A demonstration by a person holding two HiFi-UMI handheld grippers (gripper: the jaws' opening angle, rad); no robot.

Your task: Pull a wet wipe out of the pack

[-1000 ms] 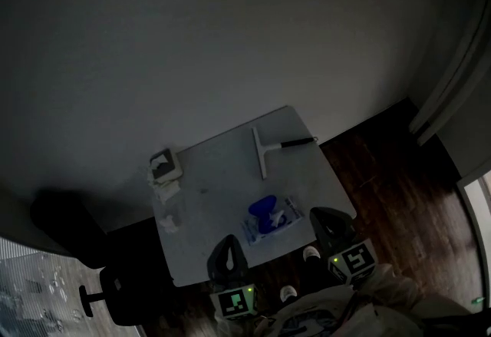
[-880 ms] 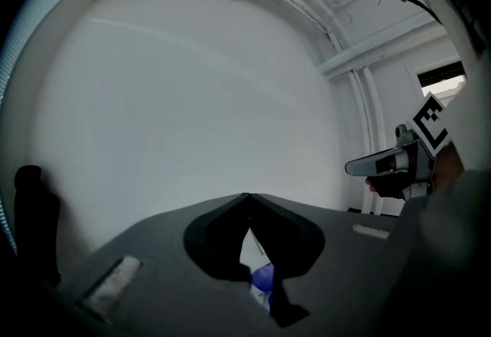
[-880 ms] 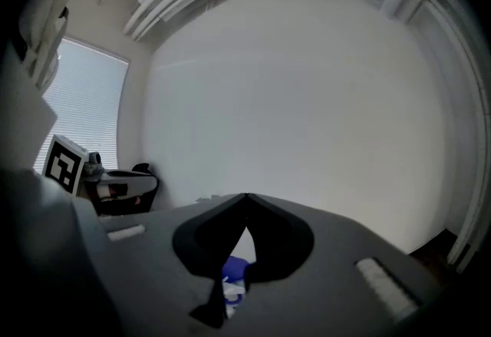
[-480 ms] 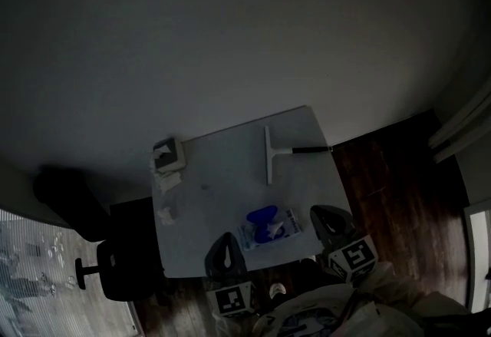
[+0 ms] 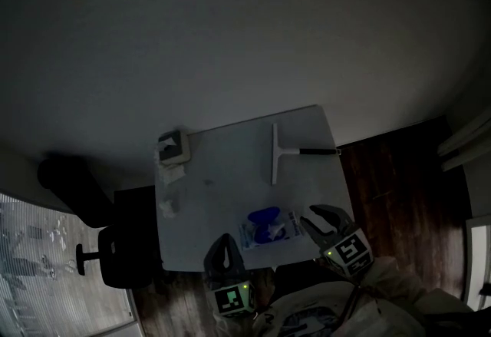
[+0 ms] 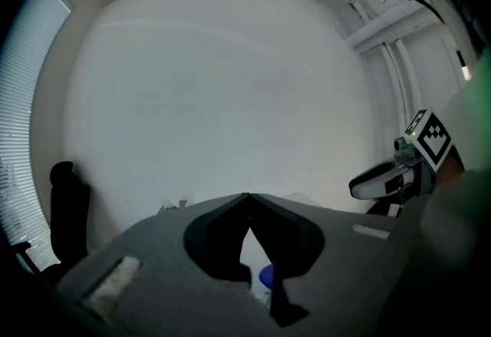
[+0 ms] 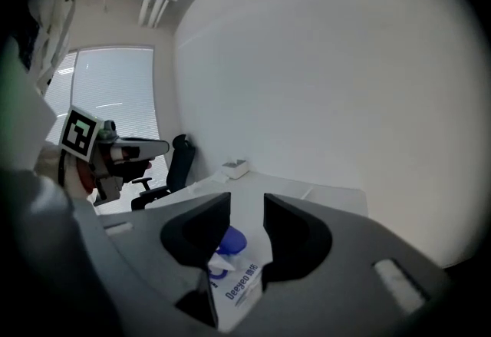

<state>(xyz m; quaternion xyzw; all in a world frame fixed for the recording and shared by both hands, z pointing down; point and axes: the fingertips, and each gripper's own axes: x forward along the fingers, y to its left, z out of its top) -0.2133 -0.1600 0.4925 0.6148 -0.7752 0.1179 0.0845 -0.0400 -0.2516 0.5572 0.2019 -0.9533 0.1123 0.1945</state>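
Presently, the left gripper (image 6: 247,201) is clenched on nothing, its jaw tips meeting. In the head view it hangs near and to the left of the flat white wet-wipe pack (image 5: 270,226), over the near edge of the white square table (image 5: 222,174). It has drifted only slightly toward the pack in the last second.

The pack lies flat on the table close to that edge. Its blue flip lid (image 7: 234,239) appears open, and a white wipe tuft (image 7: 220,262) stands at the opening.

The right gripper (image 7: 247,213) shows the main change. A second ago it stood farther to the right of the pack. It has since come down beside the pack, its jaws are opening, and nothing is gripped. The tuft and lid show through the gap but are not yet reached.

Judgement: this is the approach step and no wipe has been drawn. The opened jaws must still enclose the tuft. An unrestrained pack may lift with the wipe, so the left gripper should hold it down.
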